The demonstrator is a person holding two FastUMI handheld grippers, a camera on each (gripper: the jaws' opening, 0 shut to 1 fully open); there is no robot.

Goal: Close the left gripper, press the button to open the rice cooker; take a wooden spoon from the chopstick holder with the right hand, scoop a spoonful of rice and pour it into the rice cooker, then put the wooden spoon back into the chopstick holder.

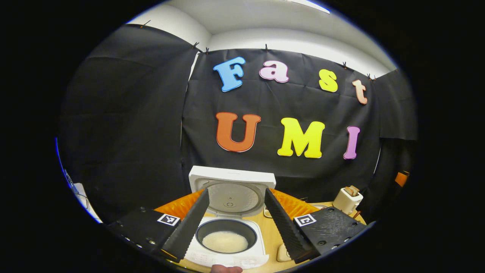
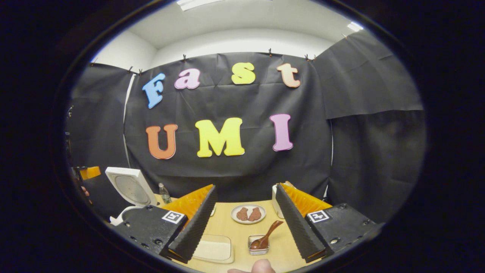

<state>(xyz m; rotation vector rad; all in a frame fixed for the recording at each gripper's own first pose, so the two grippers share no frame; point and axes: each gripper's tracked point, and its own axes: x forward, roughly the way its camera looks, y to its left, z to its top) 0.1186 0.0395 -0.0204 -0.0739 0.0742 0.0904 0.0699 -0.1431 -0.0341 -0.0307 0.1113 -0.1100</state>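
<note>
spoon (image 2: 267, 237): wooden, bowl in small metal holder (image 2: 258, 245) on table (image 2: 242, 223), handle tilts up and away to the right | sits between my right tongs (image 2: 244, 223), spread wide, empty, nearer hand | cooker (image 1: 227, 223) lid up, rice in pot (image 1: 225, 241), under left tongs (image 1: 237, 220), also spread, empty | next, my guess: right down onto handle

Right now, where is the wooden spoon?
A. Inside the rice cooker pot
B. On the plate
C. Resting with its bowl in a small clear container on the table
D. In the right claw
C: in the right gripper view the wooden spoon lies with its bowl in the small clear container, between the fingers of the open right claw, which touch nothing.
</note>
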